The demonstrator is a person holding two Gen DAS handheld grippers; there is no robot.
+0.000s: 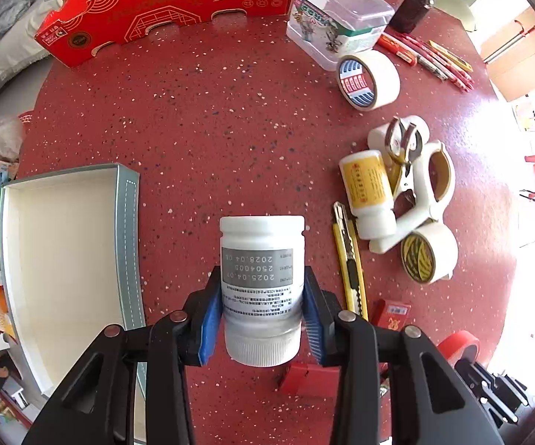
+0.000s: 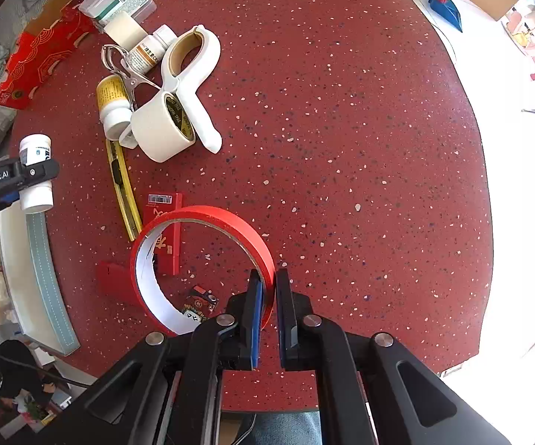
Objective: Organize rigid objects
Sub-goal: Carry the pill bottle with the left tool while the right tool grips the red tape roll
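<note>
My left gripper (image 1: 262,289) is shut on a white pill bottle (image 1: 261,289) with a grey label, held above the red speckled table (image 1: 200,118), just right of an open grey-edged white box (image 1: 63,252). The bottle and left gripper also show in the right wrist view (image 2: 35,174). My right gripper (image 2: 269,289) is shut on the rim of a red tape ring (image 2: 200,218), which hangs to its left above the table. The red tape ring also shows at the lower right of the left wrist view (image 1: 458,345).
A pile at the right holds a yellow-label bottle (image 1: 369,189), white tape dispenser (image 1: 427,193), beige tape rolls (image 1: 429,252), metal clip (image 1: 403,141) and yellow utility knife (image 1: 349,259). A red carton (image 1: 163,3), clear container (image 1: 338,11), dark bottle (image 1: 416,3) and pens (image 1: 427,55) are at the back.
</note>
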